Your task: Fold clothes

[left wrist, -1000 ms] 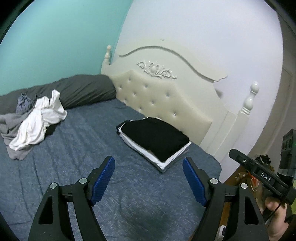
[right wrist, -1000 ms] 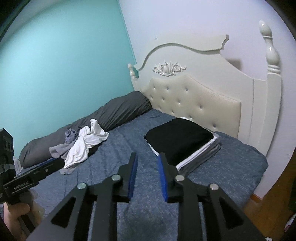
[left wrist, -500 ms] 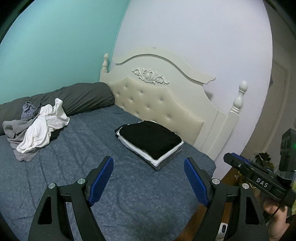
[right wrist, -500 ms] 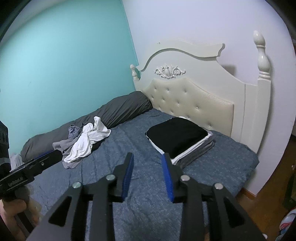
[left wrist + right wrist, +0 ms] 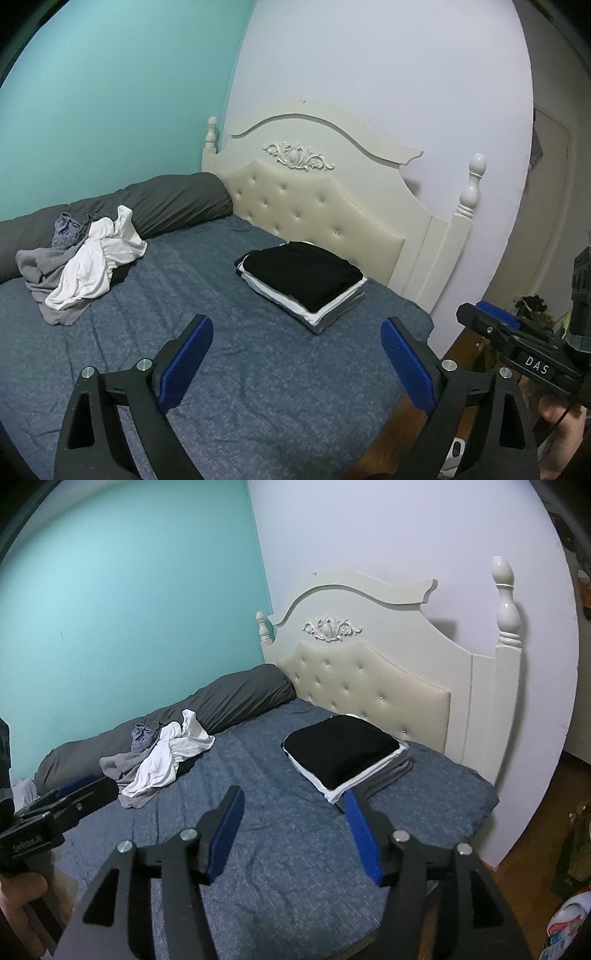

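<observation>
The left gripper and right gripper were held wide apart and empty above the bed. A folded stack was seen beside the headboard, and unfolded clothes were heaped well apart near the far edge.

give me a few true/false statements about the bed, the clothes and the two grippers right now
1. The folded stack has a black garment on top. True.
2. The unfolded clothes pile lies on the wooden floor. False: it lies on the blue bedspread, beside the dark grey bolster.
3. The left hand-held gripper is open and holds nothing. True.
4. The right hand-held gripper is clamped on a white shirt. False: its jaws are apart and empty.
5. The folded stack sits close to the tufted headboard. True.
</observation>
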